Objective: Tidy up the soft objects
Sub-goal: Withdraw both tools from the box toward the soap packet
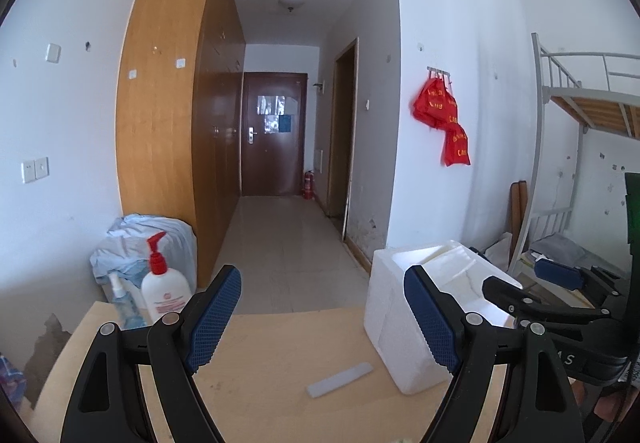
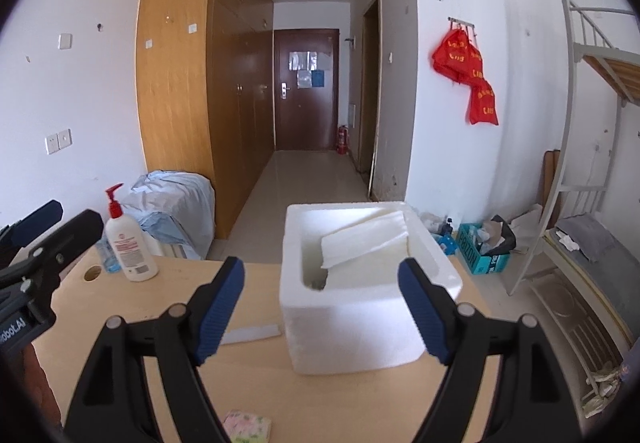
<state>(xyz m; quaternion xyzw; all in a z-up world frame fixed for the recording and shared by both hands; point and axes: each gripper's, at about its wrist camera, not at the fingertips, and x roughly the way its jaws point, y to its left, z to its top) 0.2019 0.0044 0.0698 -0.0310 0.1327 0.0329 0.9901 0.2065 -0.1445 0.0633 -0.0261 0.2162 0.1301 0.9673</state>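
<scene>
A white foam box (image 2: 360, 283) stands on the wooden table (image 2: 248, 387), with white foam sheets (image 2: 364, 239) lying inside it; it also shows in the left wrist view (image 1: 424, 307). A flat white strip (image 1: 340, 379) lies on the table left of the box, seen too in the right wrist view (image 2: 250, 334). A small pastel floral sponge (image 2: 246, 426) lies at the table's near edge. My left gripper (image 1: 324, 319) is open and empty above the table. My right gripper (image 2: 320, 307) is open and empty, in front of the box.
A white lotion pump bottle with red top (image 2: 128, 239) and a clear spray bottle (image 1: 124, 303) stand at the table's far left, near a round cable hole (image 2: 93, 273). A blue cloth bundle (image 2: 176, 203) sits behind. A bunk bed frame (image 2: 580, 147) is right.
</scene>
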